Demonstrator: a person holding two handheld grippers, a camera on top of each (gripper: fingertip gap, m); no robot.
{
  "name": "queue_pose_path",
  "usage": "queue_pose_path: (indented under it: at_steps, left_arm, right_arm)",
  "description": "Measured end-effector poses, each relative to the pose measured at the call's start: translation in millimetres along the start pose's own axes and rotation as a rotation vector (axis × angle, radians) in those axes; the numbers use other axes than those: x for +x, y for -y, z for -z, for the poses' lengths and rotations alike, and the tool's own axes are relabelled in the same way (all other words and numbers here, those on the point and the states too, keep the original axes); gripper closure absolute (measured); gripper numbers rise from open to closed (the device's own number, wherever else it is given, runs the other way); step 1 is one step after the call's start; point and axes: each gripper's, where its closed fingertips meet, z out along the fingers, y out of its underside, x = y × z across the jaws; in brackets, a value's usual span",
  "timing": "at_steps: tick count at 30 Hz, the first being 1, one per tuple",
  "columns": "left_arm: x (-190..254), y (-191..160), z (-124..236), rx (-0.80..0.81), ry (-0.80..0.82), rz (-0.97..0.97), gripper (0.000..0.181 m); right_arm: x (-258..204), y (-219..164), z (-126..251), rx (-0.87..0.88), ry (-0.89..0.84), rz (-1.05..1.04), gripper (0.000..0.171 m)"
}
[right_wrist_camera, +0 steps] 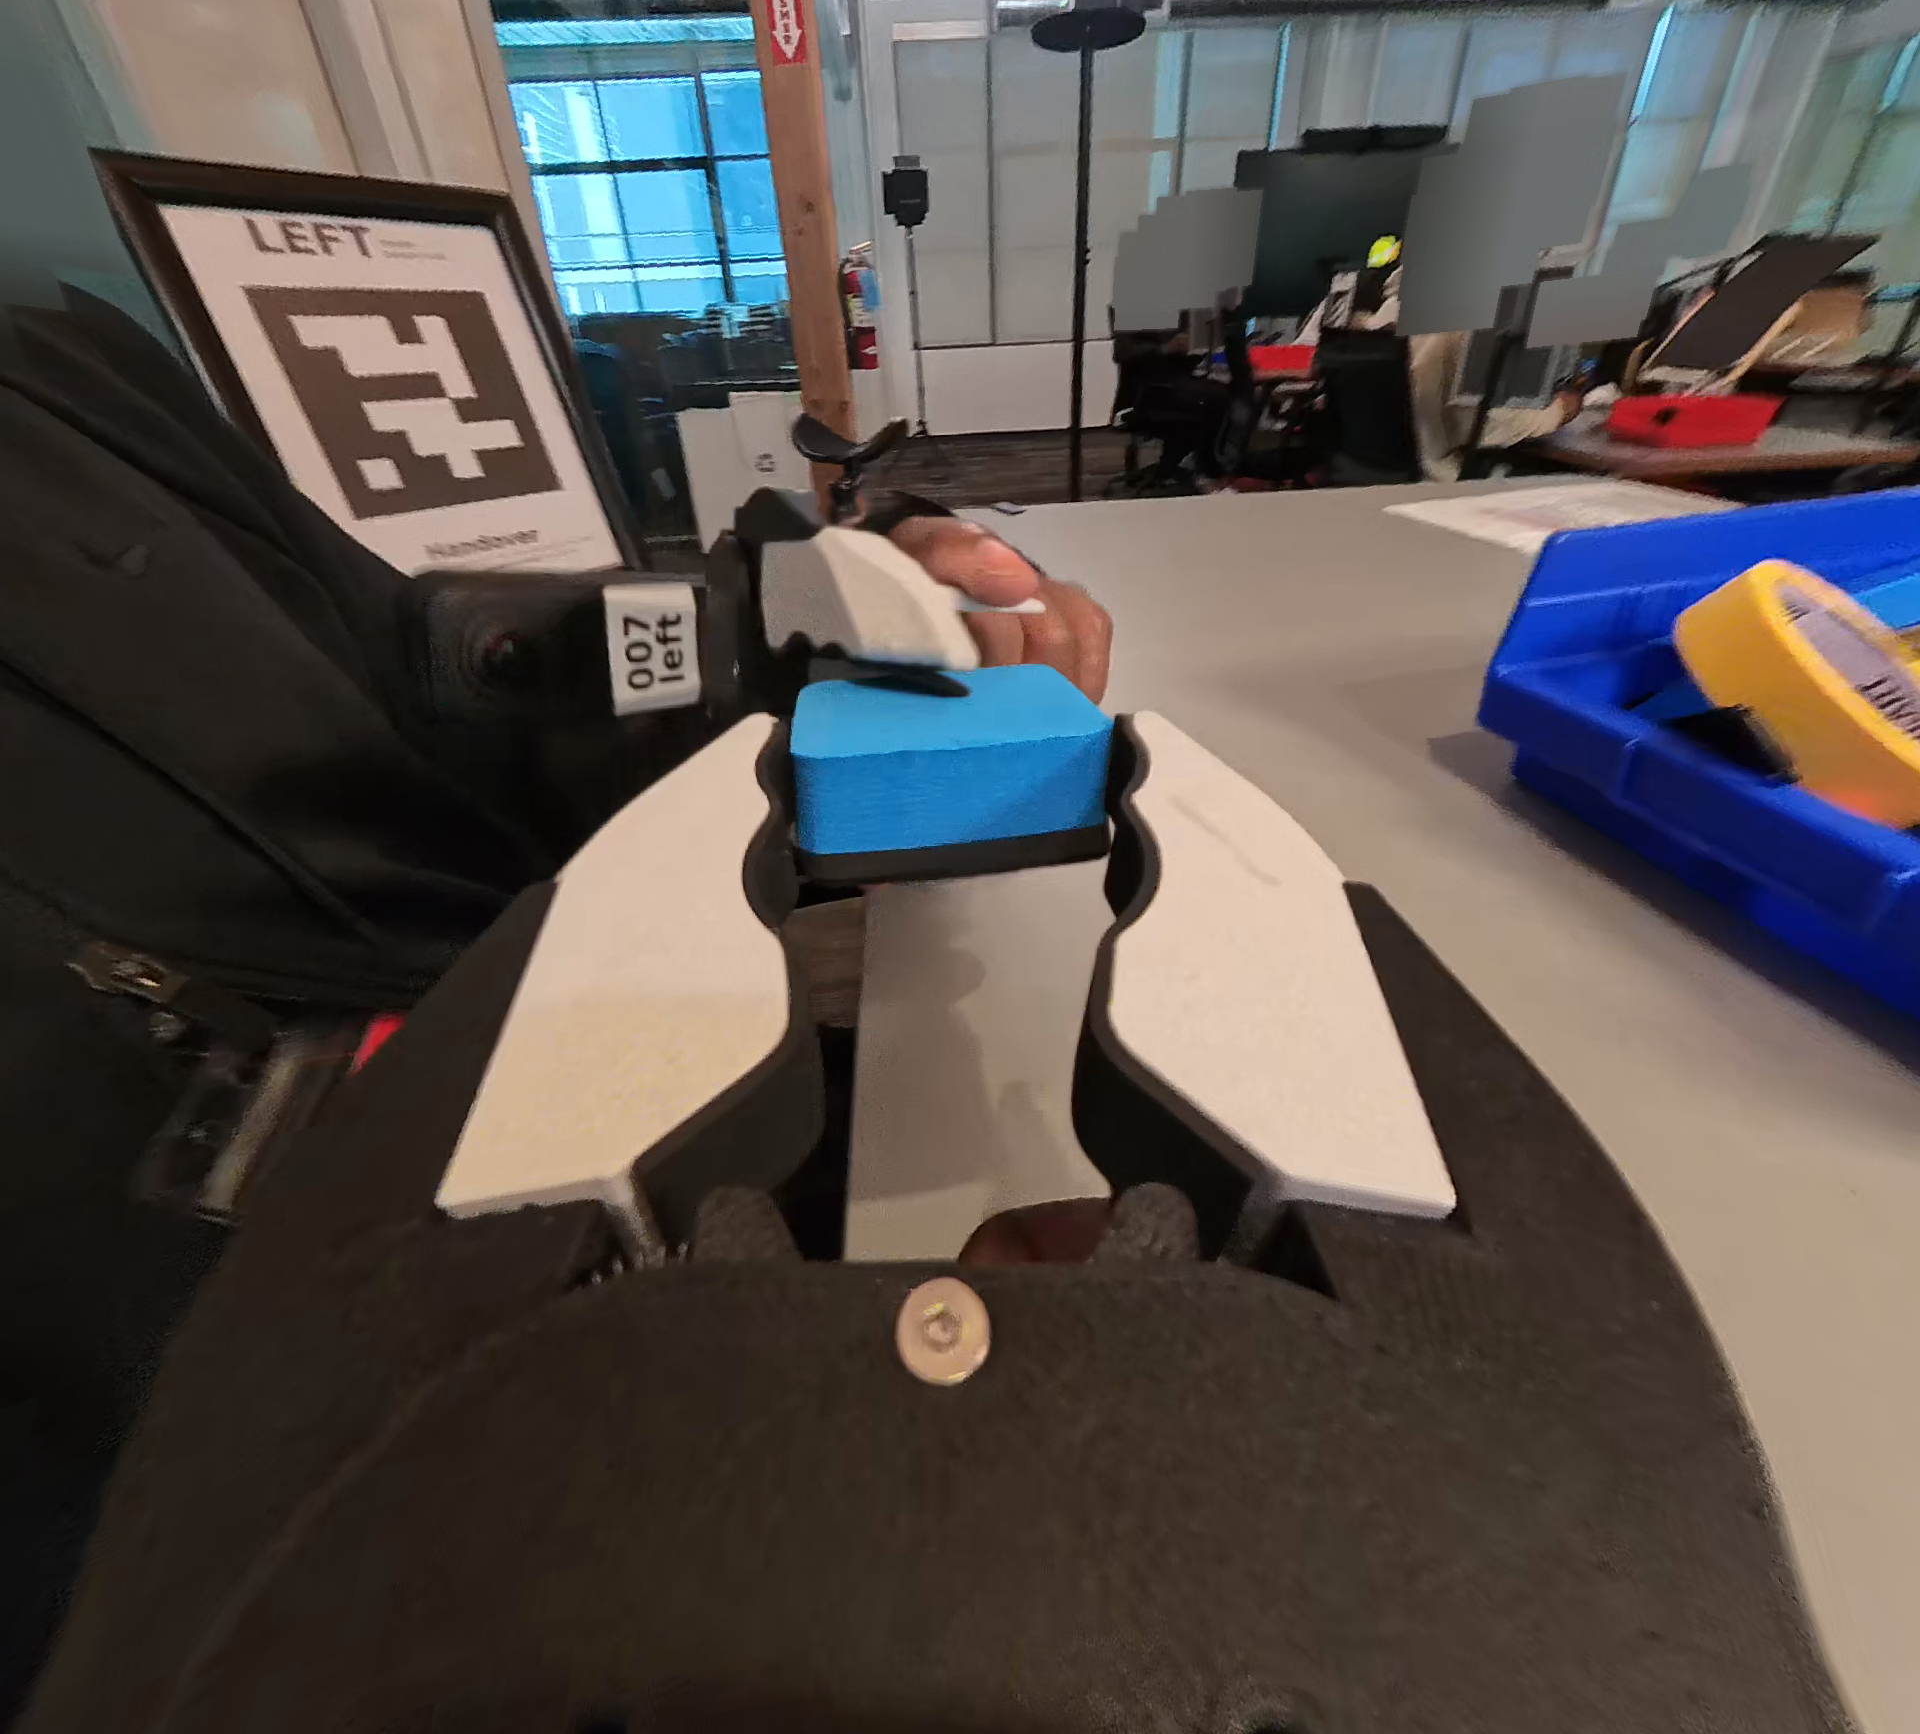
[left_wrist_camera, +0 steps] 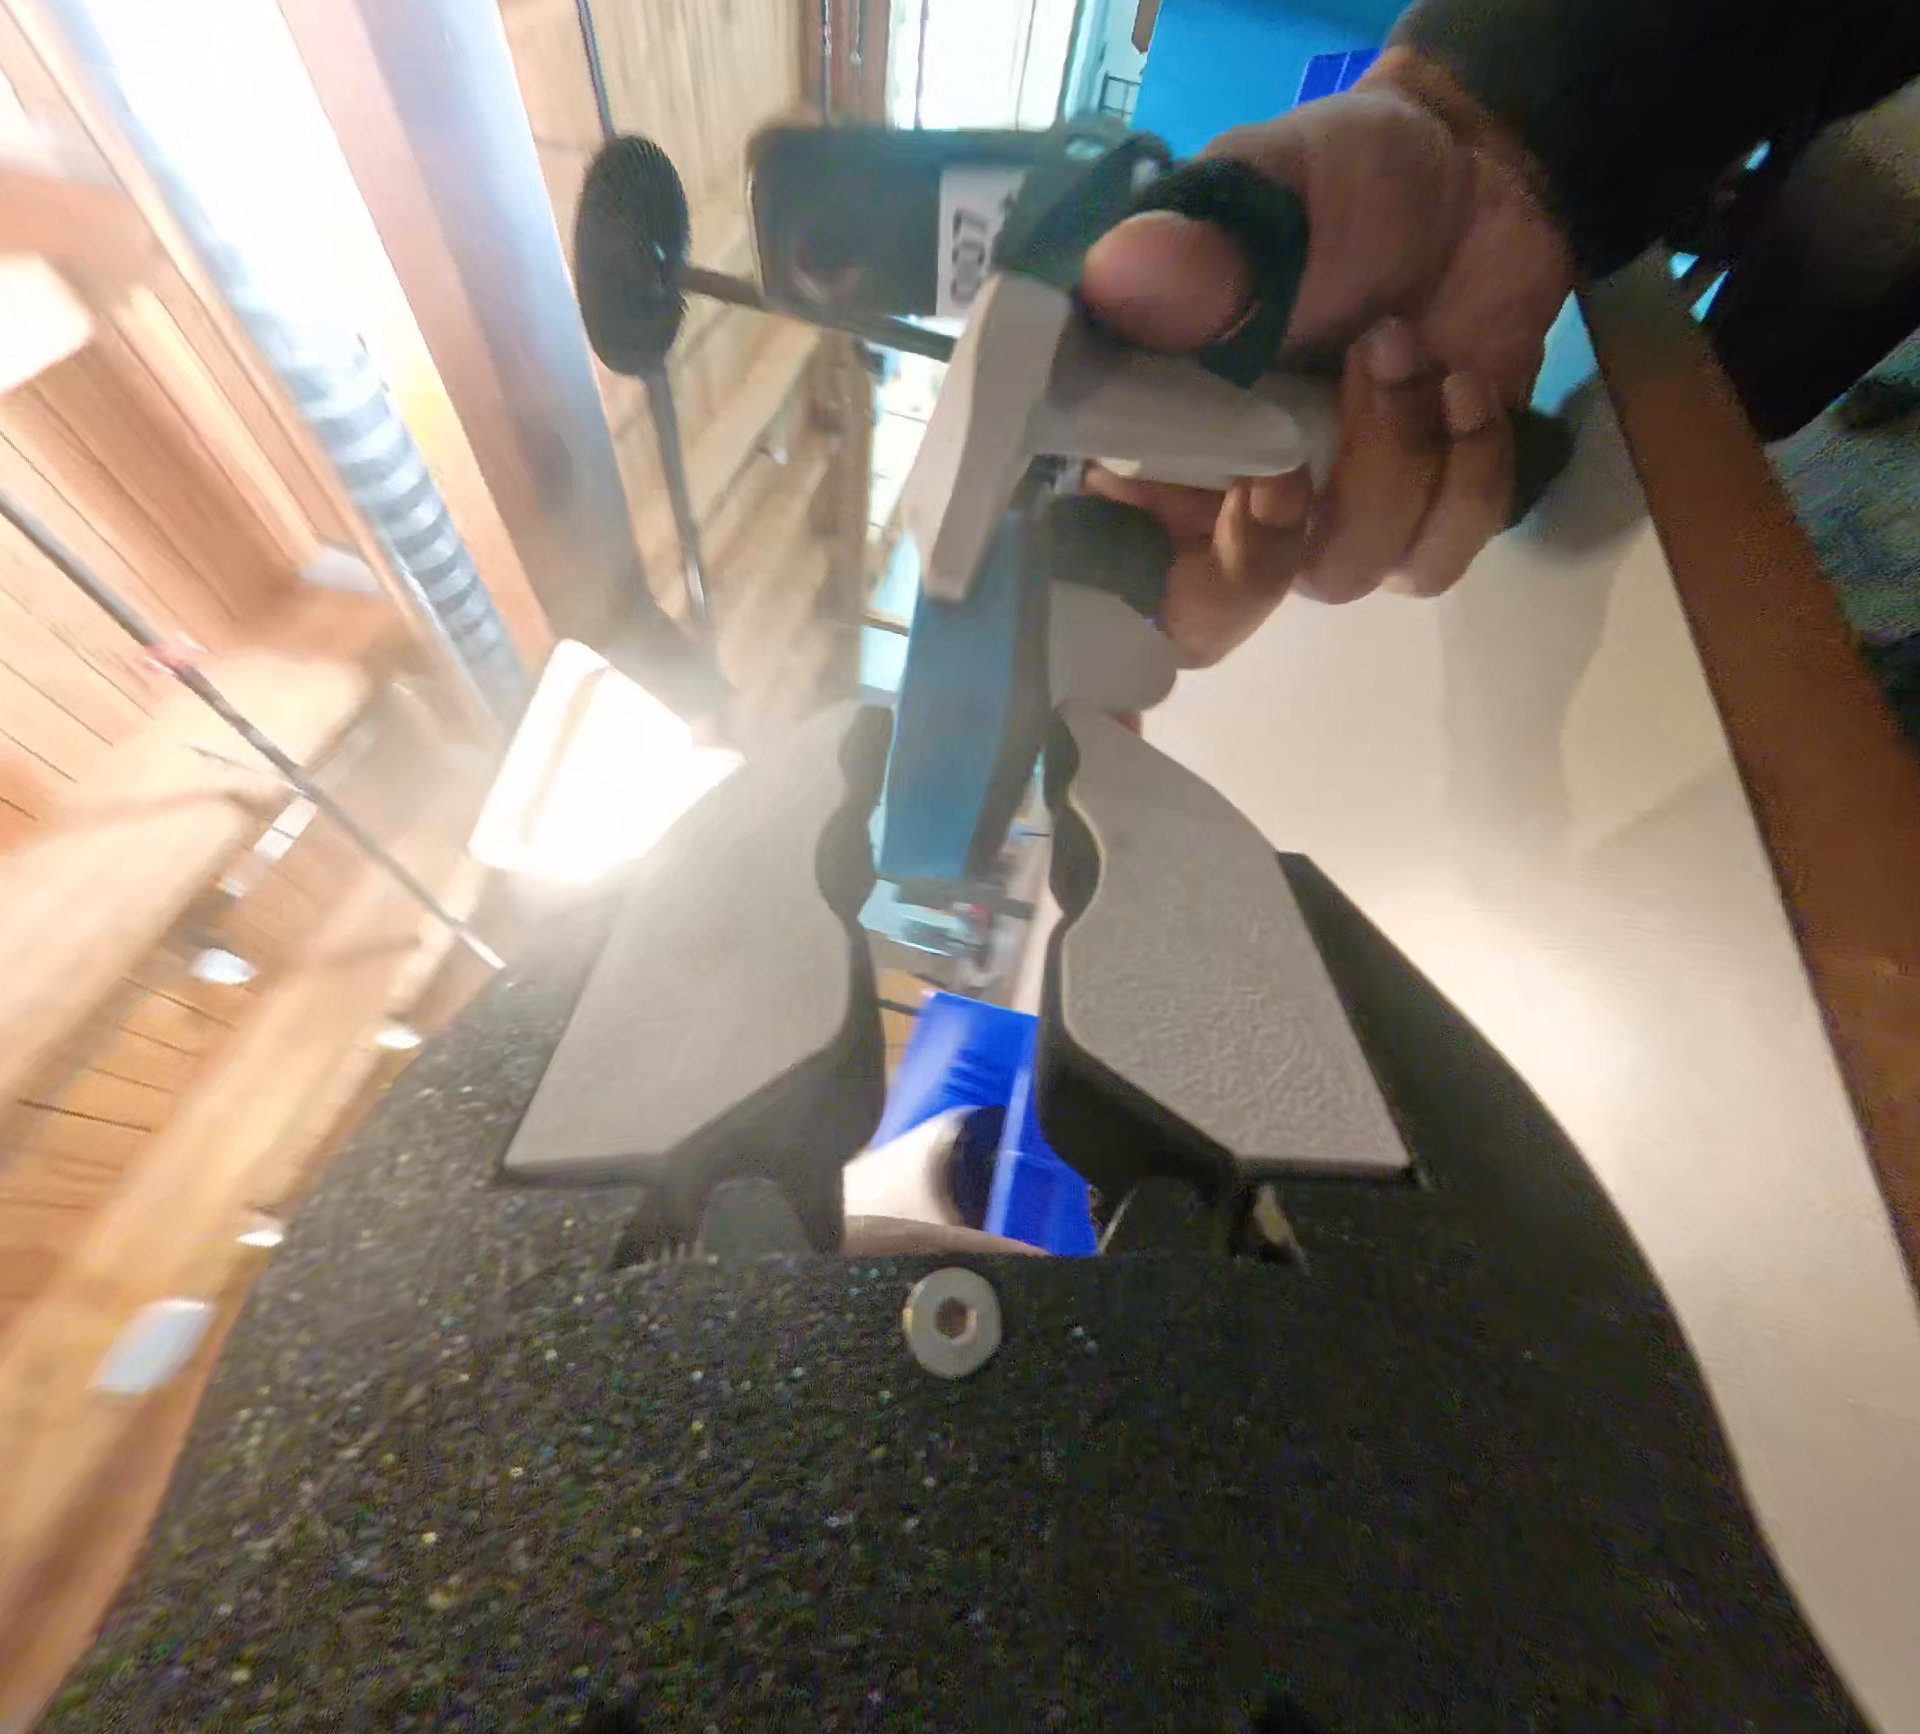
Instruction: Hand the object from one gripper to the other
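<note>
Handover in mid-air: at far left a framed marker card (right_wrist_camera: 384, 385) leans behind a dark sleeve. In front of it we see the left tongs (left_wrist_camera: 966, 734) rolled on their side, reaching in from the left. One pad lies on the top face of the blue block (right_wrist_camera: 935, 728), and the other finger is hidden beneath it. From their own camera the fingers stand a little apart with the block between their tips. We cannot tell whether they are pressing on it yet.

At centre, the right tongs (right_wrist_camera: 951, 775) are clamped on the block's two short ends and hold it clear of the grey tabletop (right_wrist_camera: 1351, 749). We judge that this end-on grip is deliberate: it leaves the broad top and bottom faces free for the incoming tongs, so the two pairs cross at right angles and do not collide.

The block's long axis runs side to side across the right wrist view, from one right finger to the other. Its blue foam faces up and its thin black base faces down, and it sits level.

At right, a blue bin (right_wrist_camera: 1558, 749) rests on the tabletop, well apart, with a yellow tape roll (right_wrist_camera: 1787, 676) inside.
</note>
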Motion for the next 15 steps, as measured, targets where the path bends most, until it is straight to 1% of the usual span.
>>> queue_pose_path:
  at_steps: [1, 4, 5, 7, 9, 11, 12, 14, 15]
  left_arm:
    - [0.0, -4.5, 0.3, -0.008, -0.025, 0.084, 0.143]
    - [-6.6, -12.4, 3.5, -0.002, -0.099, 0.4, 0.127]
    - [-8.0, -14.8, 4.4, -0.003, -0.132, 0.511, 0.125]
    - [-5.4, -26.9, 4.8, -0.059, -0.218, 0.764, 0.123]
    - [4.0, -29.9, 9.3, -0.067, -0.366, 1.08, 0.12]
    - [3.6, -22.2, 15.4, 0.009, -0.501, 1.414, 0.118]
    - [-3.5, -18.5, 16.5, 0.07, -0.523, 1.551, 0.116]
    - [-18.7, -11.7, 16.4, 0.19, -0.54, 1.747, 0.117]
    - [-20.5, -7.7, 15.3, 0.213, -0.567, 1.809, 0.117]
  right_arm:
    - [0.9, 1.5, 1.2, 0.009, -0.022, 0.046, 0.114]
    - [6.4, 4.8, 3.7, 0.03, -0.086, 0.137, 0.113]
    - [7.3, 7.6, 4.4, 0.046, -0.102, 0.162, 0.113]
    - [8.0, 13.7, 6.7, 0.076, -0.144, 0.242, 0.113]
    - [9.7, 18.1, 9.5, 0.094, -0.195, 0.33, 0.113]
    - [11.2, 20.6, 11.6, 0.102, -0.236, 0.403, 0.113]
    - [11.4, 21.0, 12.1, 0.102, -0.249, 0.436, 0.113]
    - [9.6, 20.2, 11.8, 0.097, -0.257, 0.491, 0.113]
    - [8.3, 19.7, 11.3, 0.095, -0.259, 0.52, 0.113]
